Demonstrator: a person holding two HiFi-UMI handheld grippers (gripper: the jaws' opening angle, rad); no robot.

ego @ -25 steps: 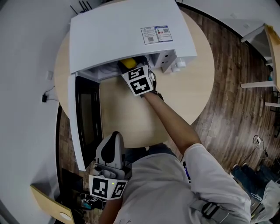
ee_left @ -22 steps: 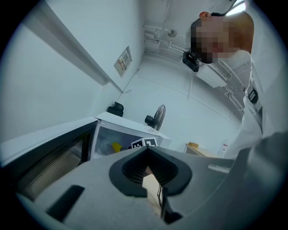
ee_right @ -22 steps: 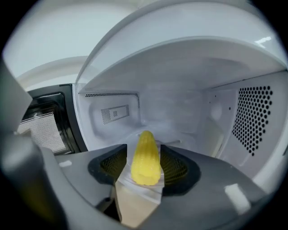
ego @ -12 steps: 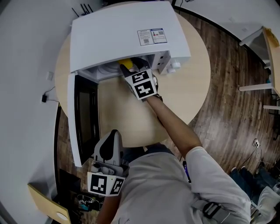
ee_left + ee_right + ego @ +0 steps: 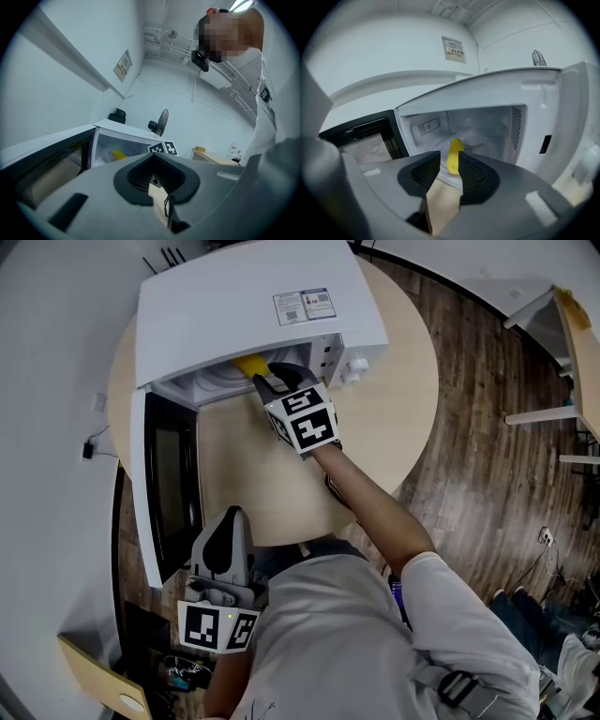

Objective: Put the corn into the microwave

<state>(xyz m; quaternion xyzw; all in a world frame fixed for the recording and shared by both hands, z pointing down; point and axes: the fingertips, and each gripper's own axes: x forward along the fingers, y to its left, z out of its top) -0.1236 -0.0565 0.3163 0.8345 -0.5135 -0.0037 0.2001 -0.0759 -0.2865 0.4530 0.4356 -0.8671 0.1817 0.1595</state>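
Note:
The yellow corn lies inside the open white microwave, on its glass turntable, seen as corn in the right gripper view. My right gripper hangs just outside the microwave's mouth, in line with the corn. Its jaws have just been closing and stand part open with nothing between them; the right gripper is apart from the corn. My left gripper sits low by my body, its jaw tips meeting and nothing in them. It faces the microwave, where the corn shows faintly.
The microwave door is swung wide open to the left, over the edge of the round wooden table. The control panel and knobs are at the microwave's right. Dark wood floor surrounds the table.
My right gripper has drawn back a little from the microwave's mouth and its jaws have narrowed. The corn stays inside. The left gripper has hardly moved.

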